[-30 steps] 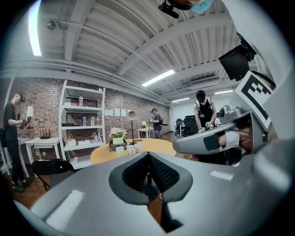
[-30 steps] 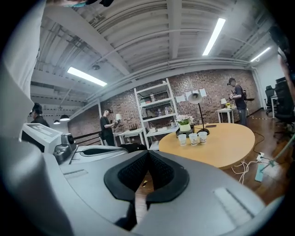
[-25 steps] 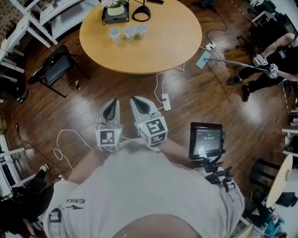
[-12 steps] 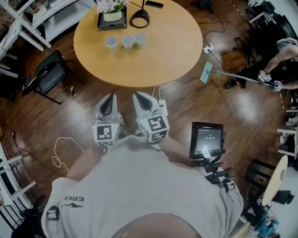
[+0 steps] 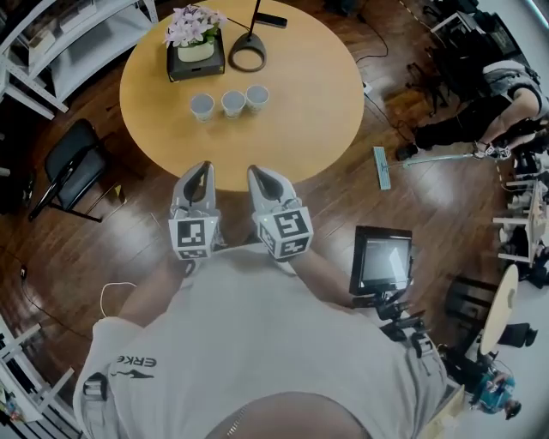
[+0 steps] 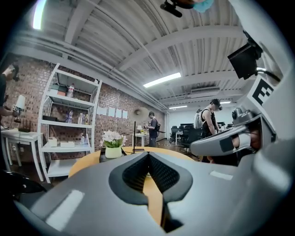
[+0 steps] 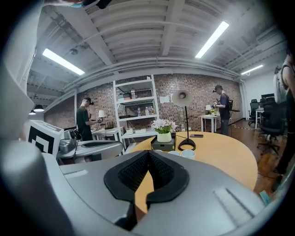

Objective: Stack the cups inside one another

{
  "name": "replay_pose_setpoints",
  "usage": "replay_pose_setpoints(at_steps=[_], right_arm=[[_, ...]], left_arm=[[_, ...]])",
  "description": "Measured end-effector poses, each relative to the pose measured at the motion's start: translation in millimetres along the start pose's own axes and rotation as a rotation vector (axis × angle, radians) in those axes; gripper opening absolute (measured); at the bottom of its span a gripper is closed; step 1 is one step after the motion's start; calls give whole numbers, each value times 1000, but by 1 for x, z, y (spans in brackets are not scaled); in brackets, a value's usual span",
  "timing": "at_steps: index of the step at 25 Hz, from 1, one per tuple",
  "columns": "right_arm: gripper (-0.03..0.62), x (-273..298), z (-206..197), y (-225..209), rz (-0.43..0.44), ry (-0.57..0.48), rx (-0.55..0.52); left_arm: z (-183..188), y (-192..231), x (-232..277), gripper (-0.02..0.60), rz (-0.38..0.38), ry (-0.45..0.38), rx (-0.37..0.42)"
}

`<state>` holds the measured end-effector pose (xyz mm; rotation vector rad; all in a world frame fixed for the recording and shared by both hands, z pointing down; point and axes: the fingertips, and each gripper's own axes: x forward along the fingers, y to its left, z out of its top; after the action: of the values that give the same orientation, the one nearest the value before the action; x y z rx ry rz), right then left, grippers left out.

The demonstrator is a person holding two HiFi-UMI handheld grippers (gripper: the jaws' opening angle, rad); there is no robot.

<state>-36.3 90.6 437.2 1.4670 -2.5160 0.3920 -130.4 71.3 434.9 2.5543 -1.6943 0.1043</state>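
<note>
Head view: step in hand is the approach, no stacking begun. Qty 3 white cups [image 5: 232, 103] stand upright in a short row on the round wooden table [image 5: 300, 94], left of ctr, each separate, none nested. Left gripper [image 5: 202, 168] and right gripper [image 5: 260, 175] sit side by side at the table's near edge, well apart from the cups. Left gripper view: jaws together, pads meeting at the tip, nothing between them. Right gripper view: same, jaws closed and empty; two of the cups show beyond its tip w/ bare table top between. Judgement: task at zero, all 3 cups to be joined. Next move calls for carrying the tools fwd over the table top and opening one set of jaws wide enough for a cup wall. It then closes lightly on an end cup (thin wall prob. deforms), lifts clear and lowers it straight into its neighbour. The other tool may need to steady the receiving cup. Two such transfers req'd. Other items on table, qty 1 each: potted flowers [image 5: 194, 34], ring-base lamp stand [image 5: 232, 60], dark phone [image 5: 270, 20] at the far edge. Off table: 1 black chair [image 5: 73, 159], 1 small monitor [image 5: 383, 260] on a stand at the person's right. Grippers: qty 2.
</note>
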Motion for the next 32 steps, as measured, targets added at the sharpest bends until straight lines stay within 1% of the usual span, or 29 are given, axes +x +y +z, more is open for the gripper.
replay_pose_setpoints(at_steps=[4, 8, 13, 18, 22, 27, 32], right_arm=[[14, 17, 2, -12, -18, 13, 8], [14, 38, 9, -37, -17, 7, 21], [14, 54, 12, -78, 24, 10, 35], [14, 81, 33, -115, 76, 8, 44], [14, 98, 32, -142, 105, 30, 66], [14, 115, 19, -150, 131, 71, 80], [14, 131, 8, -150, 110, 117, 64]], left_arm=[[-8, 9, 19, 2, -10, 26, -15], [-9, 12, 50, 1, -7, 40, -1], [-5, 4, 86, 2, 46, 57, 23], [5, 3, 127, 2, 92, 93, 57], [2, -2, 150, 2, 119, 134, 80], [-11, 5, 156, 2, 148, 182, 80], [-29, 20, 164, 2, 139, 213, 56]])
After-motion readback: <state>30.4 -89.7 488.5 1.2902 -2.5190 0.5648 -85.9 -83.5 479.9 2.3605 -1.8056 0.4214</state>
